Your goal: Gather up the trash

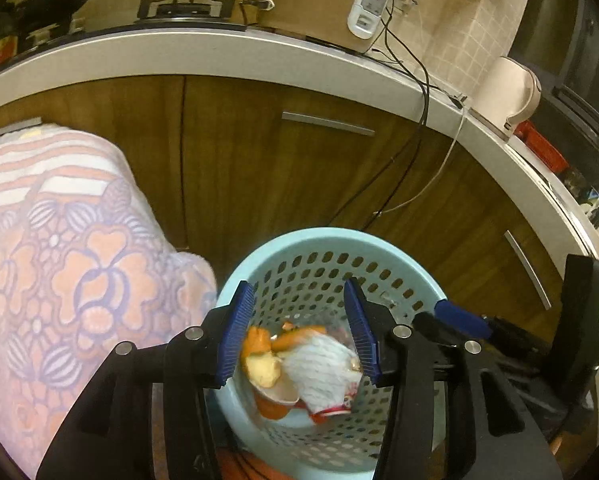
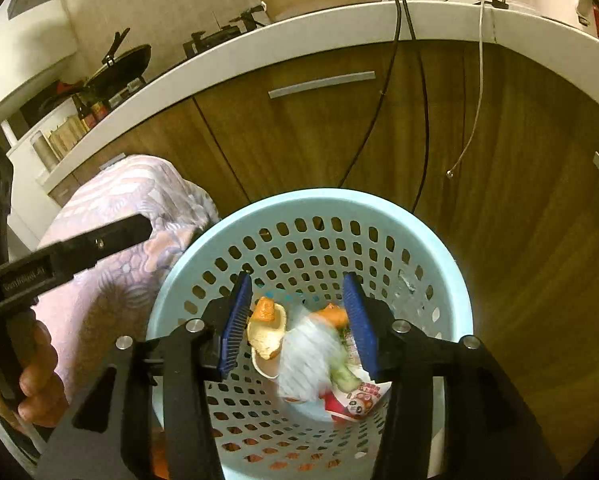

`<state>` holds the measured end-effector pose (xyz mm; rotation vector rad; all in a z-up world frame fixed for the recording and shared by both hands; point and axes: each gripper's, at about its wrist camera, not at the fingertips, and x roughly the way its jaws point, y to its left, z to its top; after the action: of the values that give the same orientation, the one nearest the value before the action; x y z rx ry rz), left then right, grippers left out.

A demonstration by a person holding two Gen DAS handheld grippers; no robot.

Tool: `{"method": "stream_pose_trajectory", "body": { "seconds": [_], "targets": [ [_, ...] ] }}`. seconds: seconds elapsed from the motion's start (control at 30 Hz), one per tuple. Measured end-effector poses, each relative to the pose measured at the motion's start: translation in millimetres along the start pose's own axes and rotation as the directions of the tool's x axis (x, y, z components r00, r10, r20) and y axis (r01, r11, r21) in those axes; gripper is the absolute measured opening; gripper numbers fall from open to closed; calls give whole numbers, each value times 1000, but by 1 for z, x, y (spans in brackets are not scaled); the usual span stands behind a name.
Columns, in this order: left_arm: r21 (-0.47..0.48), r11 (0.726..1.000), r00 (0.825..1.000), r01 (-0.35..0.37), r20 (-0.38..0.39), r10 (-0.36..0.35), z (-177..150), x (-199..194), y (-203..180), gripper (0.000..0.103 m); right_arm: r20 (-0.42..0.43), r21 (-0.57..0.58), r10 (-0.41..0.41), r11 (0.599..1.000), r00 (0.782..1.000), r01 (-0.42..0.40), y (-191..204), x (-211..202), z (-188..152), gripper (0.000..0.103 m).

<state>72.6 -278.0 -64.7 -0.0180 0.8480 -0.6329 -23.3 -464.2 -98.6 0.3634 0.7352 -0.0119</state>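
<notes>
Left wrist view: the left gripper (image 1: pixel 299 324) hangs over the pale blue basket (image 1: pixel 419 276), fingers apart and empty; orange peel (image 1: pixel 261 356) and a white wrapper (image 1: pixel 323 372) lie below inside (wrapper blurred). Right wrist view: the right gripper (image 2: pixel 297 322), likewise spread, hovers above the same trash.

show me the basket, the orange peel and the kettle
basket (image 2: pixel 439 240): right wrist view, on its far right rim.
orange peel (image 2: pixel 265 334): right wrist view, on its pale inner side.
kettle (image 1: pixel 503 92): left wrist view, on its body.
</notes>
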Motion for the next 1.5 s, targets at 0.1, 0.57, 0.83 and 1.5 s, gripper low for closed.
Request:
{"method": "stream_pose_trajectory", "body": {
  "seconds": [0.1, 0.57, 0.83, 1.5],
  "targets": [
    [14, 1000, 999, -10, 39, 10, -2, -15, -3, 52, 41, -13, -12, 1000, 999, 13, 10, -16, 3, 44],
    [46, 976, 898, -212, 403, 176, -8, -141, -28, 79, 296, -110, -60, 989, 953, 96, 84, -100, 22, 47],
    [33, 973, 867, -229, 462, 188, -13, -162, -36, 83, 339, -114, -77, 986, 938, 122, 103, -113, 21, 51],
    [-8, 976, 862, -219, 467, 198, -22, -169, -14, 86, 342, -104, -102, 984, 934, 146, 112, -106, 20, 53]
  ]
}}
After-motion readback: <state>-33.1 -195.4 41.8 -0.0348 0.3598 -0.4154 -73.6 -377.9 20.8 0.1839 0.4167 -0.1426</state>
